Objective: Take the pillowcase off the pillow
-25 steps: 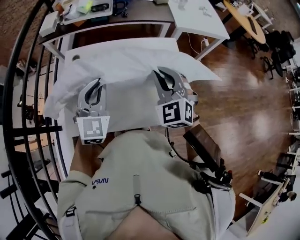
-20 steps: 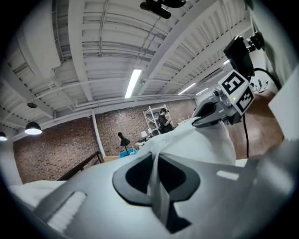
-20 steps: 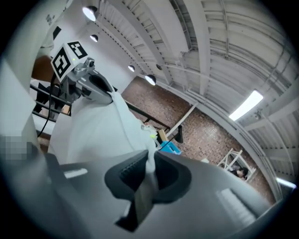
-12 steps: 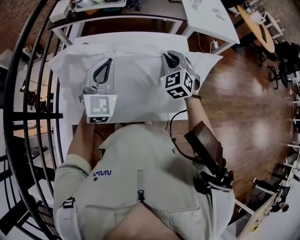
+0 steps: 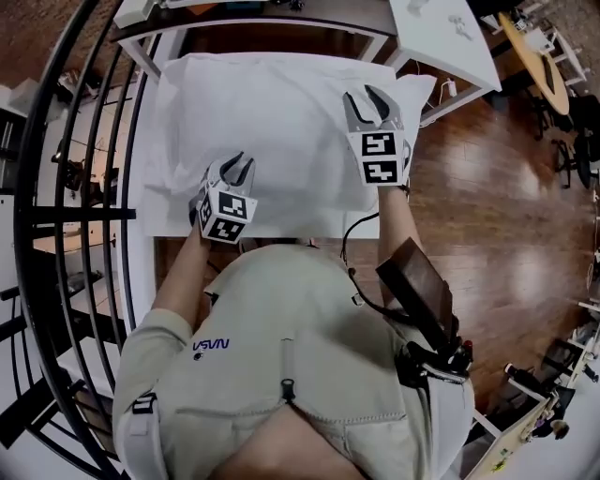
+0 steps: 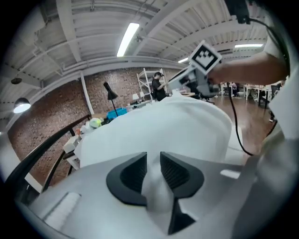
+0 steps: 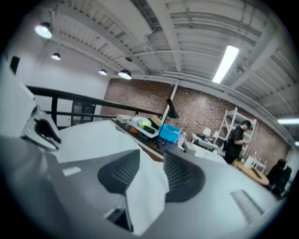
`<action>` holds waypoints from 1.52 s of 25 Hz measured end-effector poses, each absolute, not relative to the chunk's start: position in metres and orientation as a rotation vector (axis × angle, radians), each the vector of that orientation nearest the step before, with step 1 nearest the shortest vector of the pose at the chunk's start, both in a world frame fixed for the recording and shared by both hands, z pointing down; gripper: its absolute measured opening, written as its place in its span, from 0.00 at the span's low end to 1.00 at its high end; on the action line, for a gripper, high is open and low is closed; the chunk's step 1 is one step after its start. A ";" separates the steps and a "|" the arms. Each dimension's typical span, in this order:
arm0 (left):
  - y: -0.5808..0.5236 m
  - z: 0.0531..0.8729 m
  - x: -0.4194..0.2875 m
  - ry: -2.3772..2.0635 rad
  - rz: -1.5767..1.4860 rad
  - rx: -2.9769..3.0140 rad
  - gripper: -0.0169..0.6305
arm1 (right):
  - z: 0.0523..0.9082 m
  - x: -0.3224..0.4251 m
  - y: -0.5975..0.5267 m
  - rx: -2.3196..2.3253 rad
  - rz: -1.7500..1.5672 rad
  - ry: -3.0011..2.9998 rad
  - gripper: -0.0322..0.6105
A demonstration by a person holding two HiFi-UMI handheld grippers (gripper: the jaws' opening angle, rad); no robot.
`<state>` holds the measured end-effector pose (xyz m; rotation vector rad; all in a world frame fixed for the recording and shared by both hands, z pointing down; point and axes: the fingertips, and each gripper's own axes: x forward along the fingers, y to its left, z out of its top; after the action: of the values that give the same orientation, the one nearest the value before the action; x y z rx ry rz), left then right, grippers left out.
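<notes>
The white pillowcase point(image 5: 272, 122) lies spread over the white table point(image 5: 142, 202); I cannot tell the pillow apart from it. My left gripper point(image 5: 240, 161) is at the cloth's near edge. Its jaws are opening, and a fold of pillowcase point(image 6: 187, 126) is still pinched in the narrow gap of the left gripper point(image 6: 153, 161). My right gripper point(image 5: 366, 98) is at the cloth's right side. Its jaws are opening too, standing apart in the right gripper point(image 7: 152, 161) view with a loose flap of pillowcase point(image 7: 147, 191) between them.
A black curved railing point(image 5: 56, 187) runs along the left. A dark desk point(image 5: 262, 14) with clutter stands beyond the table, a second white table point(image 5: 441, 37) at the far right, wooden floor point(image 5: 487, 187) to the right. A person point(image 7: 238, 135) stands by distant shelves.
The raised cloth has come down flat on the table. My left gripper has dropped toward the near edge, and the right has moved out to the right. The right jaws have spread.
</notes>
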<state>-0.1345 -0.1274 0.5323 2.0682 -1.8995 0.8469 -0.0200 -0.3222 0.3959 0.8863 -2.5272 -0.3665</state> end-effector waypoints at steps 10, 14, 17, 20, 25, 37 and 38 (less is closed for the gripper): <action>-0.148 0.574 -0.139 -1.923 0.800 2.065 0.18 | 0.528 0.053 -0.196 0.614 -0.106 -2.315 0.40; -0.148 0.565 -0.116 -1.868 0.727 2.099 0.17 | 0.556 0.066 -0.228 0.659 -0.120 -2.242 0.40; -0.149 0.549 -0.107 -1.877 0.710 2.129 0.14 | 0.550 0.068 -0.240 0.679 -0.140 -2.212 0.40; -0.137 0.519 -0.116 -1.947 0.680 2.136 0.14 | 0.546 0.066 -0.243 0.689 -0.145 -2.207 0.40; -0.082 0.489 -0.188 -2.217 0.583 1.909 0.14 | 0.546 0.060 -0.239 0.724 -0.148 -2.203 0.40; -0.043 0.564 -0.190 -1.821 0.458 1.787 0.04 | 0.463 -0.041 -0.151 0.408 -0.296 -2.481 0.39; -0.046 0.561 -0.174 -1.790 0.444 1.833 0.04 | 0.458 -0.063 -0.132 0.318 -0.321 -2.511 0.39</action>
<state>-0.1742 -0.0461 0.5609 1.8334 -1.7897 0.4440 -0.0626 -0.1319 0.4582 0.3184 -2.5107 -0.3211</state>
